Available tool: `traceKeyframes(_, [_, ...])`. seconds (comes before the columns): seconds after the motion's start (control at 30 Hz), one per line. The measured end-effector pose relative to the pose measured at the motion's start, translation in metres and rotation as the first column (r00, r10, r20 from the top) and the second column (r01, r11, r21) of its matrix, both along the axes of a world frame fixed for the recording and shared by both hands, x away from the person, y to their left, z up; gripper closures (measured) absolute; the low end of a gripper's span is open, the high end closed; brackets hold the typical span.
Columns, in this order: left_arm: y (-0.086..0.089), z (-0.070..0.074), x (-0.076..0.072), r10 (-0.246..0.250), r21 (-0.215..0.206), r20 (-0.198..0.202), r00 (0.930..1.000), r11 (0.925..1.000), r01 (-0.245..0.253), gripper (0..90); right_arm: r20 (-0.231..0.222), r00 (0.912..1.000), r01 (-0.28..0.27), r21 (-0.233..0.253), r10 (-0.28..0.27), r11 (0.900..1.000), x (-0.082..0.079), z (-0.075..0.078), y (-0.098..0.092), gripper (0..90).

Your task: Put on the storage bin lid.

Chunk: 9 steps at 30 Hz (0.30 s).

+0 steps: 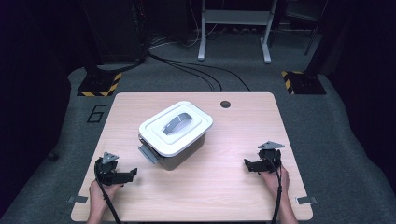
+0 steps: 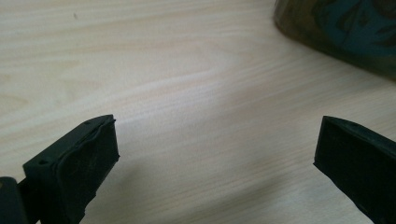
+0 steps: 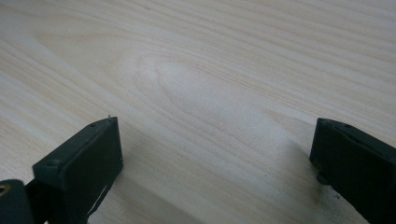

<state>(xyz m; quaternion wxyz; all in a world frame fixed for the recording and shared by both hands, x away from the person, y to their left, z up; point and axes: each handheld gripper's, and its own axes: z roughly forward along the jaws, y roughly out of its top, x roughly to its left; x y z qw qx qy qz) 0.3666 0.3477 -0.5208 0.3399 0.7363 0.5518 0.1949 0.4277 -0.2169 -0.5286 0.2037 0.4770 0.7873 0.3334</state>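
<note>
The box (image 1: 175, 135) sits mid-surface (image 1: 233, 182), its lid (image 1: 176, 125) on top. The left gripper (image 1: 132, 173) rests near its front-left; the right gripper (image 1: 248, 163) lies well apart, front-right.

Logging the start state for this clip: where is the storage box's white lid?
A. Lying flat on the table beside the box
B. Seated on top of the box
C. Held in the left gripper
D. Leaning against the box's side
B: the white lid with its grey handle sits on the storage box; both grippers rest open, apart from it.
</note>
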Motion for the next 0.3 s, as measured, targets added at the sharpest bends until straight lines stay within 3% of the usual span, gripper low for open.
traceKeyframes(0.07, [0.0000,-0.0060,-0.0004,0.011,0.001,-0.001,0.9999,0.9999,-0.011,0.0,0.000,1.0000,0.000,0.000,0.000,1.000,0.0000,0.0000,0.0000,1.6])
traceKeyframes(0.1, [0.0001,-0.0100,-0.0015,0.020,0.003,0.027,0.9994,0.9998,-0.020,0.0,0.000,1.0000,0.001,0.000,-0.001,1.000,0.0000,0.0000,0.0001,1.6])
traceKeyframes(0.3, [-0.0018,-0.0109,-0.0032,0.022,0.033,0.031,0.9993,0.9992,-0.023,0.0,0.000,1.0000,0.001,0.000,-0.001,1.000,-0.0001,0.0000,0.0001,1.6])
